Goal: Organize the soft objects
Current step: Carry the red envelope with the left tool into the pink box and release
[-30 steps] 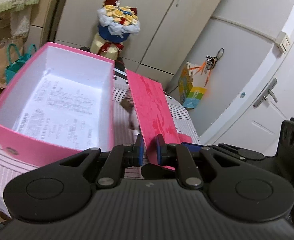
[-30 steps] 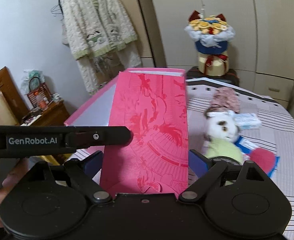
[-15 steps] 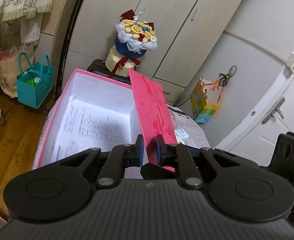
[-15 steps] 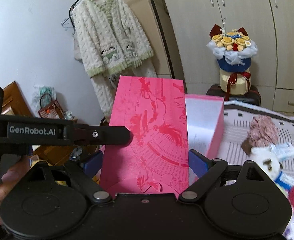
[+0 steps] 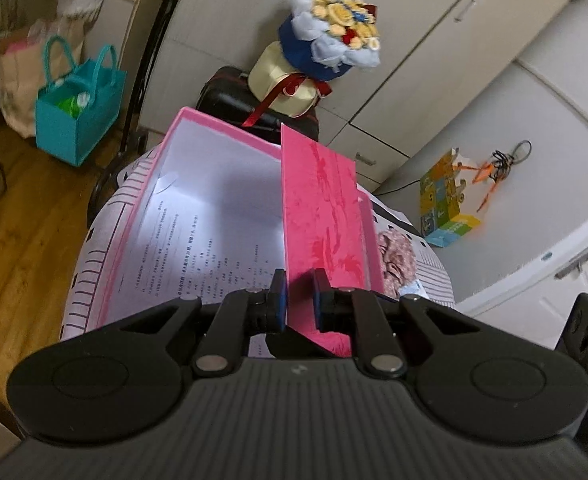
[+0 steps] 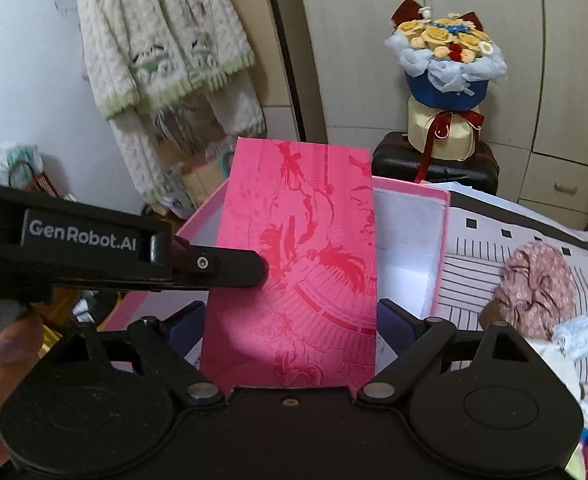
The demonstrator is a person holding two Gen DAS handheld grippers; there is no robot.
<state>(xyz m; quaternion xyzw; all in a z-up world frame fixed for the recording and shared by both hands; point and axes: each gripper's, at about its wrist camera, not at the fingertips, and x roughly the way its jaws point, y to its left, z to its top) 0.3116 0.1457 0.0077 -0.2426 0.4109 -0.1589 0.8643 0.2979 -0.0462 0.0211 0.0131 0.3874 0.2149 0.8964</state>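
Both grippers have carried the pink lid (image 6: 298,264) sideways; it now stands over the open pink box (image 5: 198,216). The left gripper (image 5: 298,300) pinches its edge; the right gripper (image 6: 290,320) clamps across its width.

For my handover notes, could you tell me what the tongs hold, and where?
Both hold the pink lid: left tongs pinch its thin wall; right tongs span its width.

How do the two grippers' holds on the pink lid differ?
The left gripper is pinched nearly shut across the pink lid's thin edge; the right gripper is spread wide across the lid's broad face. The left sees the lid edge-on, the right flat-on. Both hold the same lid over the open pink box.
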